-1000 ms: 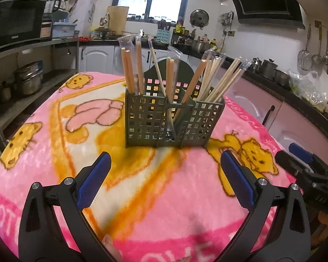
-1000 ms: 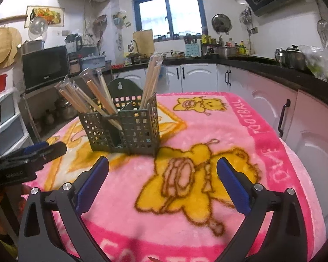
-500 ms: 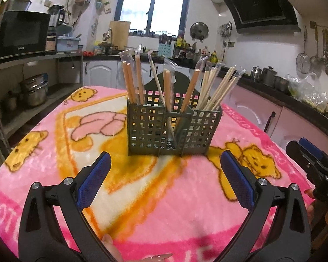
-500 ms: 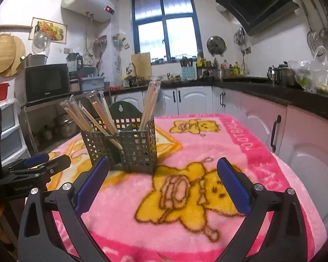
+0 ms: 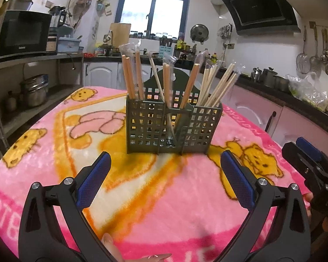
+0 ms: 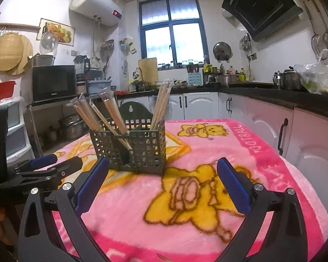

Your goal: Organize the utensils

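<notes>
Both tongs, left (image 5: pixel 164 170) and right (image 6: pixel 163 174), hang released and empty over a pink cartoon blanket (image 5: pixel 54 144) on the counter. Ahead, the caddy (image 5: pixel 172 126) holds chopsticks (image 5: pixel 131 76). Behind: microwave (image 6: pixel 52 83), window (image 6: pixel 172 28), hood (image 5: pixel 258 8).

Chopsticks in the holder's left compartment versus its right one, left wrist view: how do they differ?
The left-compartment chopsticks are darker tan, thicker and near upright; the right-compartment chopsticks are paler, thinner, more numerous and fan out rightward. Both sets stand in the green grid holder, some in clear sleeves.
</notes>
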Demonstrator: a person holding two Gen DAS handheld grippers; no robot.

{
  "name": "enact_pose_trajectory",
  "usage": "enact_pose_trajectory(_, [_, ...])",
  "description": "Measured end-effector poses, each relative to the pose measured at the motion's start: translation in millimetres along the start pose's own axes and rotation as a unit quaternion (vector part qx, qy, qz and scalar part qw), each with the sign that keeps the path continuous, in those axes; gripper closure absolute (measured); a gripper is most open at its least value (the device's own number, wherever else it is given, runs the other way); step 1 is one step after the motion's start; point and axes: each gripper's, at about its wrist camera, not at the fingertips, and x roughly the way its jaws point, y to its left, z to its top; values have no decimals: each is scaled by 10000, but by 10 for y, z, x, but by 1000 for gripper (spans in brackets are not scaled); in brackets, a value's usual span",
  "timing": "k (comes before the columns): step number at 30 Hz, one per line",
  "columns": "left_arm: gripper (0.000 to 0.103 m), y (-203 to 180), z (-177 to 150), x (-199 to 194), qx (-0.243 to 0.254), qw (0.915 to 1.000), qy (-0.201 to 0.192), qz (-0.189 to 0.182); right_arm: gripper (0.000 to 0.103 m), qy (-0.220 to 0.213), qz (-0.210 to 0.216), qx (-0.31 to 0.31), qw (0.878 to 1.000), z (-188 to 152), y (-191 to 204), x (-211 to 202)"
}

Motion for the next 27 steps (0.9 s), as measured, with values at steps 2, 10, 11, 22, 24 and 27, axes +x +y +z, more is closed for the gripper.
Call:
enact_pose_trajectory(2, [11,5,-4,10,-8,10000,22,21,7,-9,6,-1,10000,-10,5,3])
enact_pose_trajectory(10, [11,16,-18,17,-29,10000,47,-8,7,30,-13,35,10000,-21,5,16])
enact_pose_trajectory(11, [11,17,-18,20,-22,10000,55,-9,7,37,-8,24,10000,-22,13,20])
enact_pose_trajectory(22, [11,5,-29,12,-2,10000,28,-3,7,19,13,-10,10000,-45,0,5])
enact_pose_trajectory(24, [11,8,-30,12,-9,10000,33,1,7,22,19,-8,10000,-48,-3,6])
enact_pose_trajectory(27, [11,8,-36,12,-14,10000,42,1,7,22,12,-2,10000,-49,-7,5])
